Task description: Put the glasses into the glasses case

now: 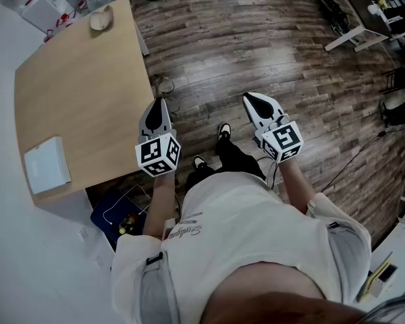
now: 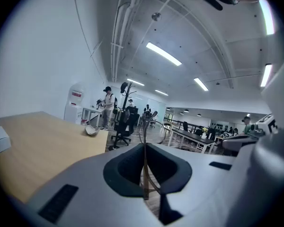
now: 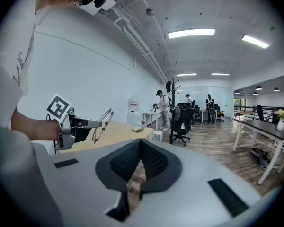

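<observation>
Two grippers hover over the floor just off the table (image 1: 74, 100) edge. The left gripper (image 1: 160, 104) is pinched on a thin arm of the glasses (image 2: 144, 169), whose lens rim projects forward past the jaw tips. The right gripper (image 1: 252, 99) has its jaws pressed together on nothing. The small pale shell at the table's far end, probably the open glasses case (image 1: 100, 20), lies well ahead and to the left of the glasses. The left gripper is nearer to it.
</observation>
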The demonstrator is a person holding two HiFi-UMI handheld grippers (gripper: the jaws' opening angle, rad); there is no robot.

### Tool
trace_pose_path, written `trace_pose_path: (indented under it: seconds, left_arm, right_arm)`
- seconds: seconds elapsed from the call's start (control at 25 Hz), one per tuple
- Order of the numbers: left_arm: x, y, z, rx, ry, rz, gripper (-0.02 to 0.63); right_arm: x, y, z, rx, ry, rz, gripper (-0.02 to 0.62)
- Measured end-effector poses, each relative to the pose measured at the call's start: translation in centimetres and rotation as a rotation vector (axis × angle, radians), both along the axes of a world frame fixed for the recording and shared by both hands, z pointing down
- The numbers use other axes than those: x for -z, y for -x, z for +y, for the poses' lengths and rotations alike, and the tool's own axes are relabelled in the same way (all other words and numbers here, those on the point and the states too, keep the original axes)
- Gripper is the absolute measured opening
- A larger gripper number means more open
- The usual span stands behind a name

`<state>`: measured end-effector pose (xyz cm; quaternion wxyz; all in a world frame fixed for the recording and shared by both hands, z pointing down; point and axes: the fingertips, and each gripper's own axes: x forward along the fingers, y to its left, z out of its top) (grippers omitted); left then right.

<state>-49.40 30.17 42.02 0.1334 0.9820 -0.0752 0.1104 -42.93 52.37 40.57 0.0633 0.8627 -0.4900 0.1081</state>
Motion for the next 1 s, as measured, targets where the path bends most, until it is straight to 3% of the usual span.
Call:
trace_pose_path:
  seconds: [0.28, 0.56, 0.76, 1.0]
  left_arm:
    - [0.9, -6.2, 1.2, 0.003, -0.038, -0.01, 0.026]
    - [1.8, -12.3, 0.9, 0.034, -0.076, -0.032, 0.025]
    - [2.2, -16.4, 2.4, 0.022, -0.14, -0.05, 0.025]
    - [1.7, -20.9, 3.7, 0.047, -0.127, -0.068, 0.025]
  right_arm:
    - [0.1, -6.8, 0.3, 0.025, -0.076, -0.046, -0.005]
    - [-0.4, -13.4, -0.4, 0.074, -0.071, -0.015, -0.005]
    - [-1.9, -17.7, 0.2, 0.108, -0.077, -0.048, -0.005]
    - [-4.4, -21.2, 0.0, 0.198, -0.023, -0.065, -0.005]
